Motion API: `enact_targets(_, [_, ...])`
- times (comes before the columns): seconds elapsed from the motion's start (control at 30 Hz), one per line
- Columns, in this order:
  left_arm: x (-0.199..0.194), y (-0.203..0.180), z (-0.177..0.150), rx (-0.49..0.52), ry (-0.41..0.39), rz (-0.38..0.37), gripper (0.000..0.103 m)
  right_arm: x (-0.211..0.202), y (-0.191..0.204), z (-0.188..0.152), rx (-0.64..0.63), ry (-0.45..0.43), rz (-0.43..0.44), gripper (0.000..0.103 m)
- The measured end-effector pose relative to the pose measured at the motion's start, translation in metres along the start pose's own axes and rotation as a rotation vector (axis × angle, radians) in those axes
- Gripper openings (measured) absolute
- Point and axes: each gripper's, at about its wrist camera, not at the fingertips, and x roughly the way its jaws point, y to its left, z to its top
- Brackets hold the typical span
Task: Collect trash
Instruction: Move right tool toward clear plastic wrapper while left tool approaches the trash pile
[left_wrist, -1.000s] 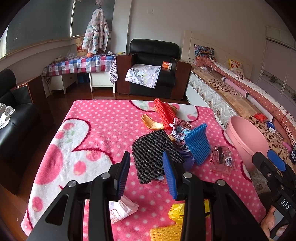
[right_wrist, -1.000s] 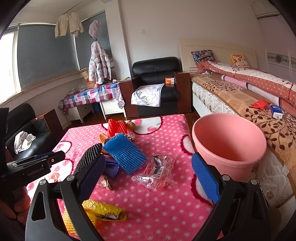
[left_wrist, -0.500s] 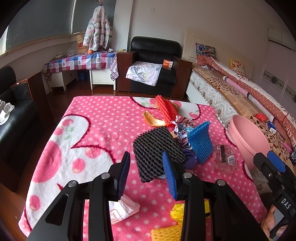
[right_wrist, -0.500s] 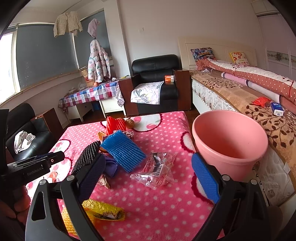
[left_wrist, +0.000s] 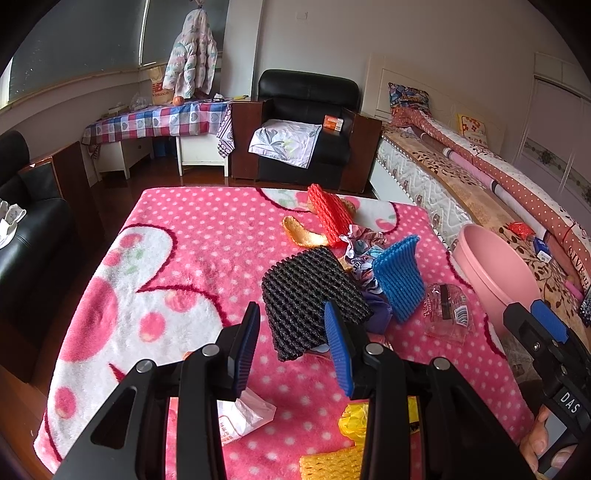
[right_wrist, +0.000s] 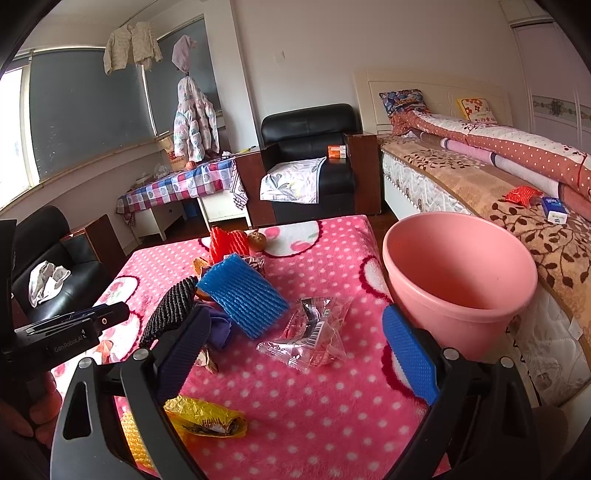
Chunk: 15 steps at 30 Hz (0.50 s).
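Both my left claw and right claw hung released; only the left view showed what looked like a white tissue packet.

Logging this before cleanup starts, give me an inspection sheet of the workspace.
Surface: pink dotted blanket over the table.
Job's things: black foam net, blue foam net, red foam net, clear wrapper, yellow wrapper, white packet lie loose; pink bucket stands at the table's edge, nothing seen inside.
Clutter: crumpled purple scraps between the nets.
Grippers: left tool open, nothing between its pads; right tool open wide, holding nothing.
Cables: nothing seen.
Surroundings: bed, black armchair, checked side table.
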Motion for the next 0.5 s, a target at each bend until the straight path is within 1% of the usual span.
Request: enact_targets(0.5, [0.0041,-0.0033,-0.0027,0.012,0.006,-0.010,0.036,0.0077,-0.0046,-0.0064,0.021,0.014,-0.007,0.095])
